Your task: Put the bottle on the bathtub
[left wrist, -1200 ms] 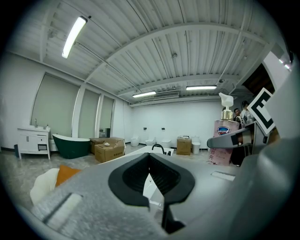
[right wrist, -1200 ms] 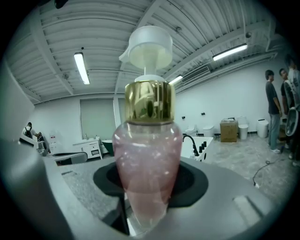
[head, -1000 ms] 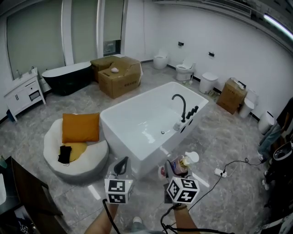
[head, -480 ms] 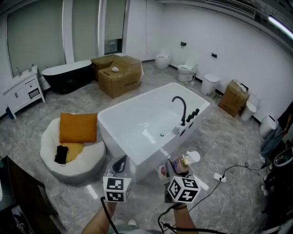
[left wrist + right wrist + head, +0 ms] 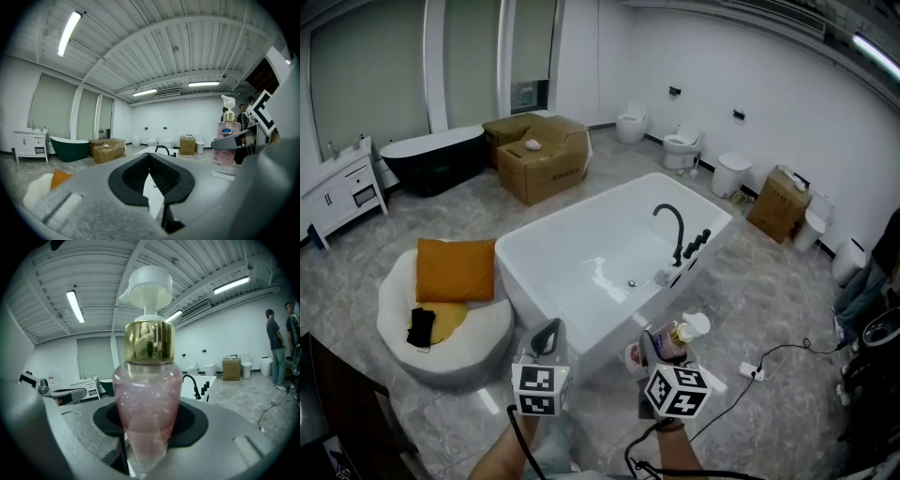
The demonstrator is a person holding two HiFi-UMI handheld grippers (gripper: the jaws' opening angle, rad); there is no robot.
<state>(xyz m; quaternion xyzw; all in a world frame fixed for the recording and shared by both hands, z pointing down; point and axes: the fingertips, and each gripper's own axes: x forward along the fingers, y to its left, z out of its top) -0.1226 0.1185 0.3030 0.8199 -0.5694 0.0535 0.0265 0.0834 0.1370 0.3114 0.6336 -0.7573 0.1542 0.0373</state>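
Observation:
My right gripper [image 5: 654,345] is shut on a pink pump bottle [image 5: 670,337] with a gold collar and white pump head; the bottle [image 5: 147,394] fills the right gripper view, upright between the jaws. It also shows at the right of the left gripper view as the pink bottle [image 5: 226,143]. My left gripper [image 5: 547,339] is shut, holding nothing, its jaws closed together. Both grippers hover over the floor just short of the near end of the white bathtub [image 5: 525,246], which has a black tap [image 5: 671,225] on its right rim.
A white round seat [image 5: 398,323] with an orange cushion [image 5: 455,269] stands left of the tub. Cardboard boxes [image 5: 542,155], a dark tub [image 5: 431,157], a white cabinet [image 5: 337,192] and toilets [image 5: 680,145] line the back. A cable and power strip [image 5: 752,372] lie on the floor at right.
The view has crept forward and slightly right; the tub and round seat sit a little lower-left in the frame. Both grippers keep their pose, the bottle still held.

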